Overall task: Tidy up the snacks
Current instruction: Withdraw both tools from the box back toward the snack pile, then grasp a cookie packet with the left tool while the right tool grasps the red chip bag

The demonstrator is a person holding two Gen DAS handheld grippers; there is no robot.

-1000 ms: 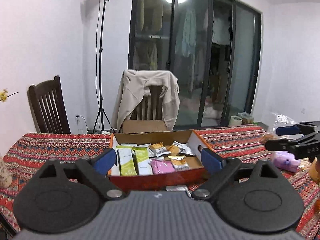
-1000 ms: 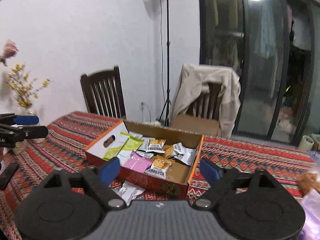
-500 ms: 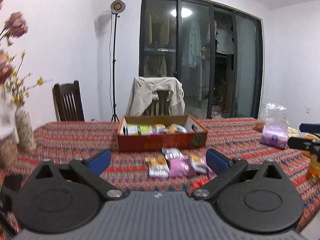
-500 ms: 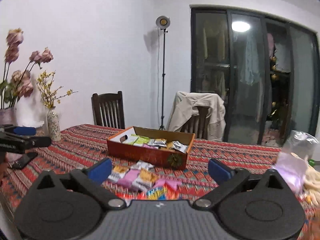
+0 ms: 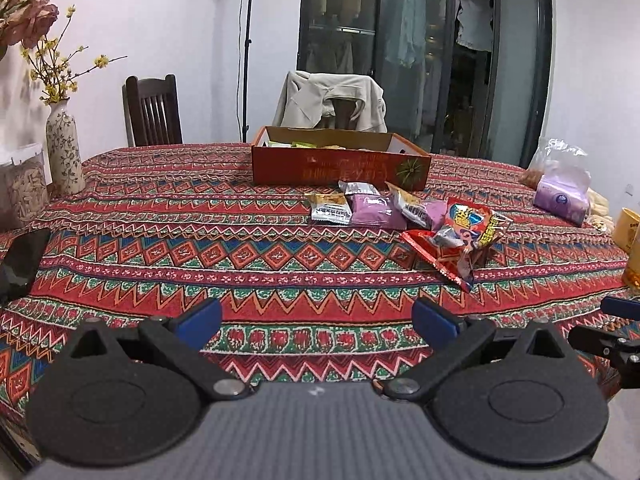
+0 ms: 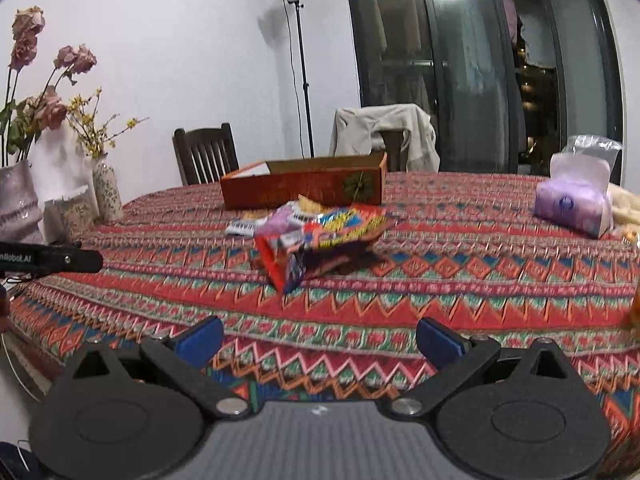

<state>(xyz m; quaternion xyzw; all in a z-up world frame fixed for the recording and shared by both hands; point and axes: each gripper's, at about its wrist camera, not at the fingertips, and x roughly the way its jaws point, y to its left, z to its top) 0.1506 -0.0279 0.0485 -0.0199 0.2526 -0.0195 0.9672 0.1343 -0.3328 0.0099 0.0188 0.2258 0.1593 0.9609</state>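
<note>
An orange cardboard box (image 5: 340, 168) holding snack packets stands at the far middle of the patterned table; it also shows in the right wrist view (image 6: 304, 188). Several loose packets lie in front of it: a white one (image 5: 330, 209), a purple one (image 5: 374, 211) and a large red bag (image 5: 460, 236), which also shows in the right wrist view (image 6: 324, 236). My left gripper (image 5: 318, 322) is open and empty over the near table edge. My right gripper (image 6: 320, 340) is open and empty, also at the near edge, well short of the snacks.
A purple tissue pack (image 5: 562, 200) and plastic bags sit at the right. Vases with flowers (image 5: 64, 148) stand at the left, with a dark phone (image 5: 24, 256) near the left edge. Two chairs (image 5: 152, 110) stand behind the table. A yellow cup (image 5: 628, 230) is far right.
Both grippers have pulled back from above the box to the near table edge and dropped lower. The loose packets in front of the box have come into view.
</note>
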